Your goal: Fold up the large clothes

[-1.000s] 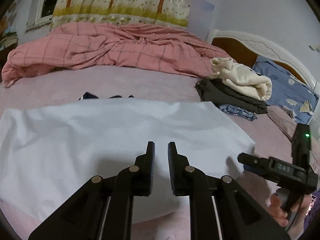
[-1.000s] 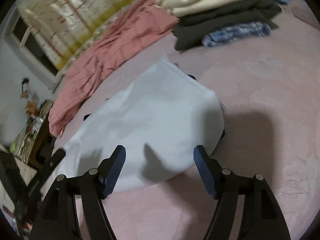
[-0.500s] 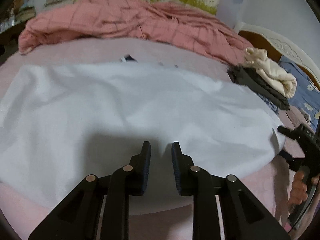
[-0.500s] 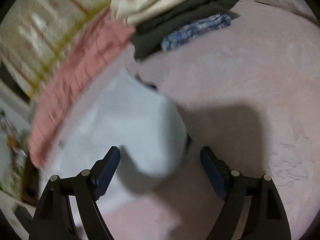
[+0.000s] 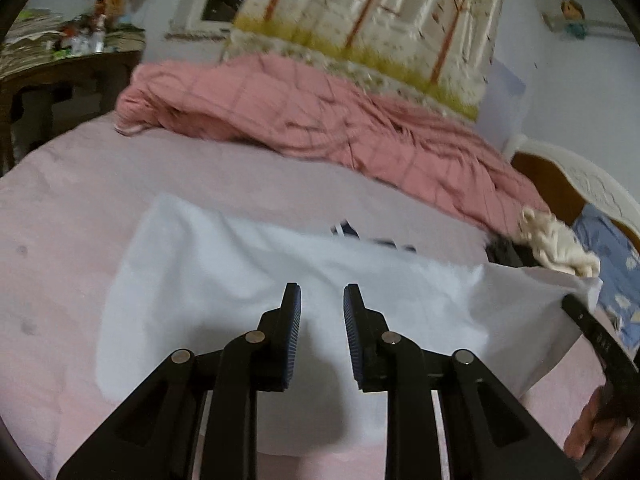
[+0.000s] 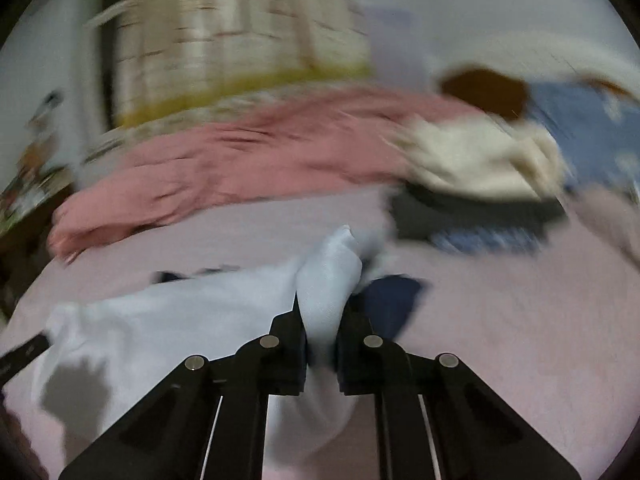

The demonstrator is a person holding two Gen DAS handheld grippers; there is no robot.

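A large white garment (image 5: 224, 280) lies spread on the pink bed sheet (image 5: 60, 208). My left gripper (image 5: 318, 300) hovers above its near middle, its jaws a little apart and empty. My right gripper (image 6: 320, 312) is shut on a bunched edge of the white garment (image 6: 326, 280) and lifts it, with a dark blue part (image 6: 390, 296) showing under the raised edge. In the left wrist view the right gripper (image 5: 592, 328) shows at the right, holding up the garment's right edge.
A rumpled pink checked quilt (image 5: 320, 120) lies along the far side of the bed. A stack of folded clothes, cream on dark (image 6: 480, 172), sits at the far right by a blue pillow (image 5: 612, 256). A dark desk (image 5: 60, 76) stands at the left.
My right gripper has closed on the garment's right edge and raised it. My left gripper has pulled back and tilted up, its jaws slightly wider.
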